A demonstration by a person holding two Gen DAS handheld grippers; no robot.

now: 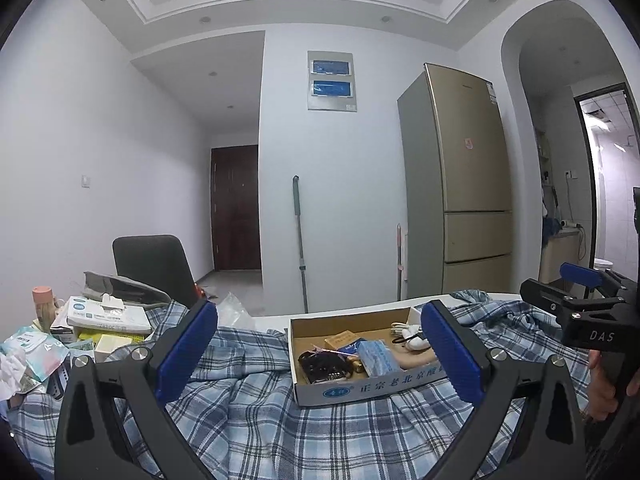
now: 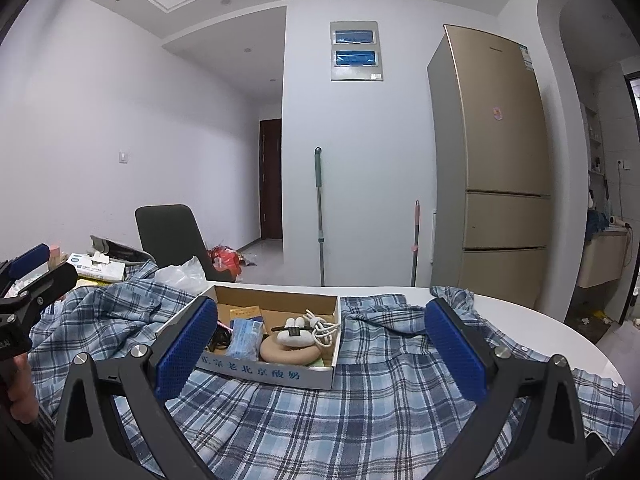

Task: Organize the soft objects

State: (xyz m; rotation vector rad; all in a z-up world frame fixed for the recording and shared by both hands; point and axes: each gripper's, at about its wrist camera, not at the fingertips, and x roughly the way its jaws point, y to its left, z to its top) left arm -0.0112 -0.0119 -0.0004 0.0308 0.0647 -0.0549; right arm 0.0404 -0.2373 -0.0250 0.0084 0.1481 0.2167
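A blue and white plaid shirt [image 1: 260, 432] [image 2: 340, 420] lies spread and rumpled over the white table. On it stands an open cardboard box [image 1: 372, 390] [image 2: 264, 372]. The box holds a blue soft pack [image 1: 378, 356] [image 2: 246, 338], a beige ring cushion [image 2: 288, 354], a white plush toy [image 2: 296, 336], a white cord and a dark item [image 1: 324, 364]. My left gripper [image 1: 318, 354] is open, low over the shirt, facing the box. My right gripper [image 2: 320, 350] is open too, its left finger overlapping the box's near corner. Neither holds anything.
Left of the shirt is clutter: a tissue box [image 1: 108, 314], a pink cup [image 1: 42, 296], wipes and cartons. A clear plastic bag [image 2: 180, 276] and a black chair [image 2: 172, 236] stand behind. The round table's edge [image 2: 560, 340] curves at right. A fridge [image 2: 500, 160] stands beyond.
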